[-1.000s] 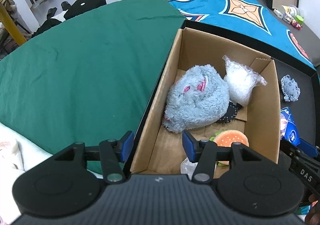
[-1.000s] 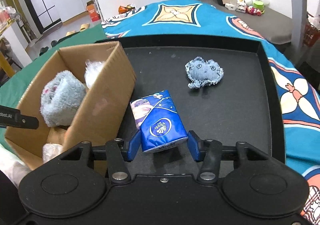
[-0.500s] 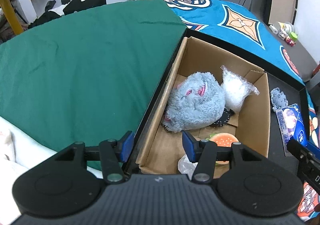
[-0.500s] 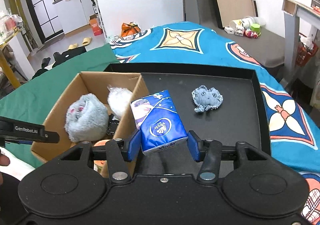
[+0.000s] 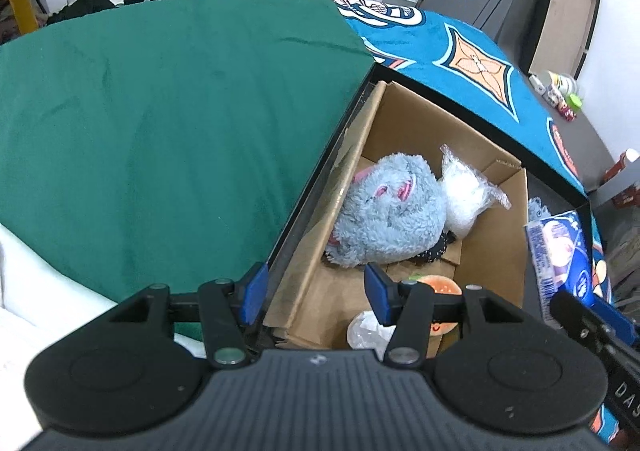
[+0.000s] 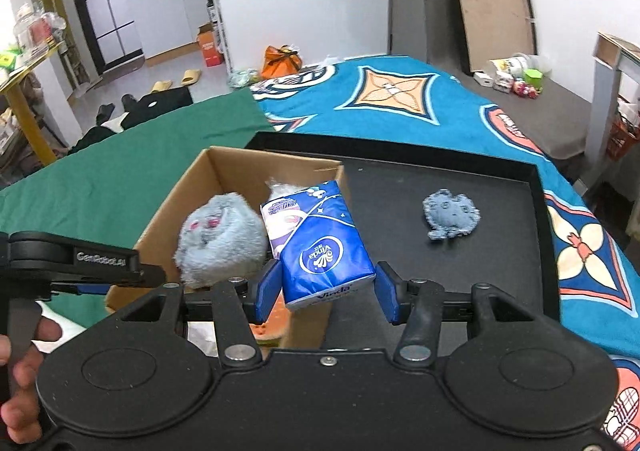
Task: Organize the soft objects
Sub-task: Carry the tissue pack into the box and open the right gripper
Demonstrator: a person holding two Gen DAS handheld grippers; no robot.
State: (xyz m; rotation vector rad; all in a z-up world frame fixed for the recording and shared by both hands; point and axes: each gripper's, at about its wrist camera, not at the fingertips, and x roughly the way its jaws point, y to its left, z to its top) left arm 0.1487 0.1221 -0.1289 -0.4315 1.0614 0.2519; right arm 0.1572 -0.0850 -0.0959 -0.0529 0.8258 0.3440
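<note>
My right gripper is shut on a blue tissue pack and holds it in the air over the right wall of the cardboard box. The pack also shows at the right edge of the left wrist view. The box holds a grey plush toy, a clear plastic bag, a burger toy and a crumpled white bag. My left gripper is open and empty above the box's near left corner. A small denim toy lies on the black tray.
A green cloth covers the surface left of the box. A blue patterned cloth lies beyond the tray. White fabric sits at the near left. Small items stand on a grey surface at far right.
My right gripper has lifted the tissue pack off the tray and carried it left to above the box's right wall. My left gripper has pulled back and up a little, still open.
</note>
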